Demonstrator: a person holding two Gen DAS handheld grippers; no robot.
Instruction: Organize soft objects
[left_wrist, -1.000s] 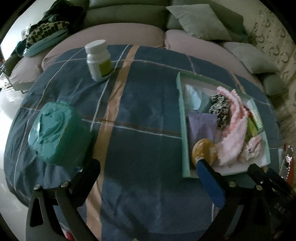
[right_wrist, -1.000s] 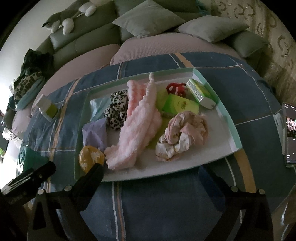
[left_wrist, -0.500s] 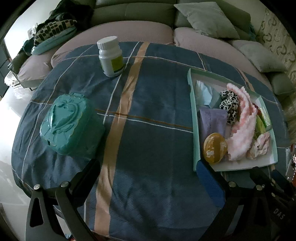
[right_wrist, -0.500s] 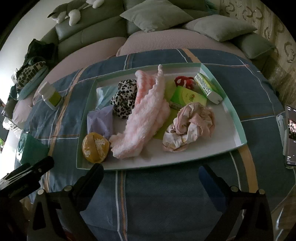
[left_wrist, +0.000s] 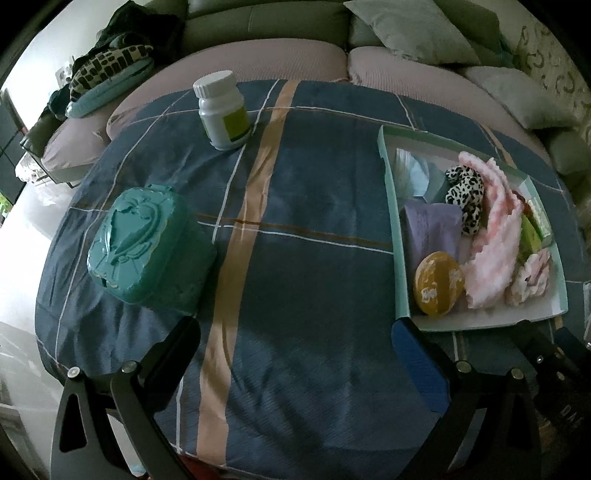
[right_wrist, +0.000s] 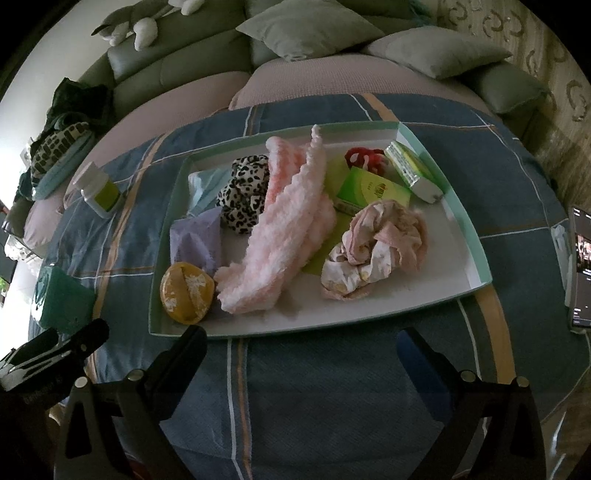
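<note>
Pink fleece lies in the tray, its long axis running from the near left corner region toward the far rim, the narrow tip pointing away from the right tool. Beside it on the left sit a leopard scrunchie, a lilac cloth, a pale blue cloth and a yellow round; on the right, a crumpled pink-and-white cloth, a green box, a red item and a long carton against the far right wall.

The worktop is covered by a blue plaid cloth with a tan stripe. A sofa with cushions curves behind it.

Outside the tray stand a white bottle, upright, and a closed teal case, well apart. A phone lies at the right edge.

Both the left tool and the right tool are spread wide, holding nothing, above the near cloth.
</note>
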